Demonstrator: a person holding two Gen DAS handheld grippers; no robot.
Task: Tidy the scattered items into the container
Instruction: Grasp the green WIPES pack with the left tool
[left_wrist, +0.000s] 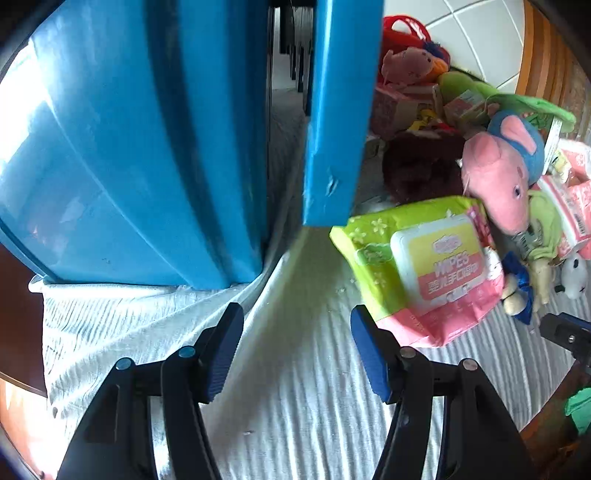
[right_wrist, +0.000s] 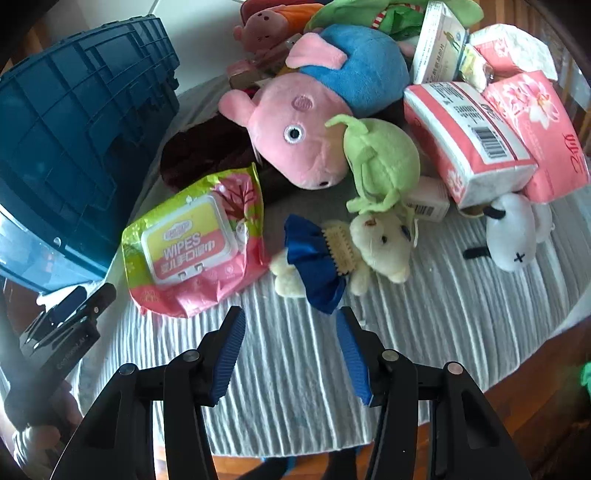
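wipes pack (right_wrist: 195, 243) lies flat, long axis pointing toward blue crate (right_wrist: 74, 129); both grippers' jaws wide, empty.

The left hand-held gripper (left_wrist: 297, 347), jaws apart, faces the blue container (left_wrist: 129, 147) beside a wipes pack (left_wrist: 424, 266).

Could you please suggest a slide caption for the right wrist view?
Open right gripper hovers before a cream teddy in blue dress, beside a wipes pack and blue crate.
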